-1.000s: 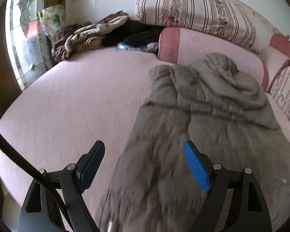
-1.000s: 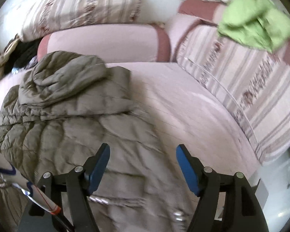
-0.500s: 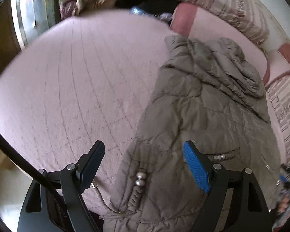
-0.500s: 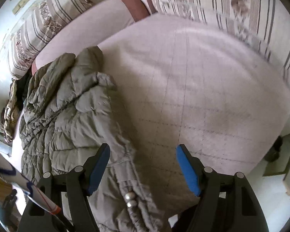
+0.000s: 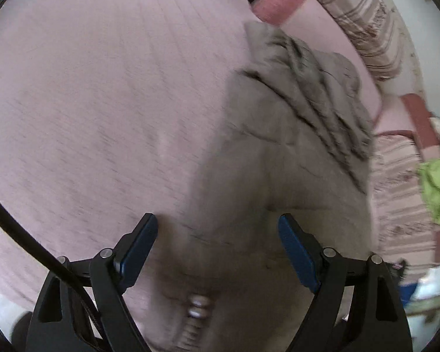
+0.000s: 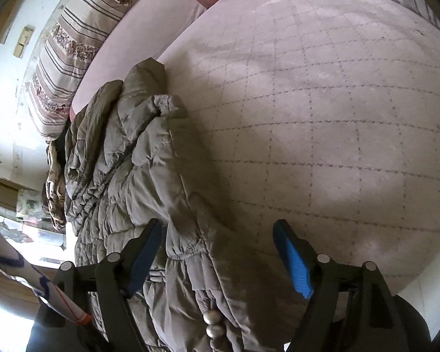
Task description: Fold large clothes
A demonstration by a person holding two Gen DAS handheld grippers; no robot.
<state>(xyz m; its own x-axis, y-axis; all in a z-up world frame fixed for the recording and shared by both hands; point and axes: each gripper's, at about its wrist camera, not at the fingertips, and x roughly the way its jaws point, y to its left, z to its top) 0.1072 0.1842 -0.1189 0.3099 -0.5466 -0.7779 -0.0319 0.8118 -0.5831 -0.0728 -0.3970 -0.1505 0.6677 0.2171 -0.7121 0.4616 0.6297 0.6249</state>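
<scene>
A large olive-grey quilted hooded jacket [image 5: 278, 158] lies lengthwise on the pink quilted bed [image 5: 102, 94], hood at the far end. My left gripper [image 5: 217, 231] is open, just above the jacket's near hem by its left edge; drawstring beads [image 5: 198, 305] lie between the fingers. In the right wrist view the jacket [image 6: 138, 176] fills the left side. My right gripper [image 6: 218, 236] is open over the jacket's right edge near the hem, with beads [image 6: 212, 322] below it.
Striped cushions [image 5: 363, 20] and a pink bolster [image 6: 138, 38] line the bed's far side. A green garment [image 5: 437, 190] lies on a striped seat at the right. Crumpled clothes [image 6: 54, 193] sit beyond the hood. Bare bedcover [image 6: 337, 117] lies right of the jacket.
Both grippers have tilted down and closed in on the jacket's near hem, each at its own side edge. Both stay open. The jacket has not moved.
</scene>
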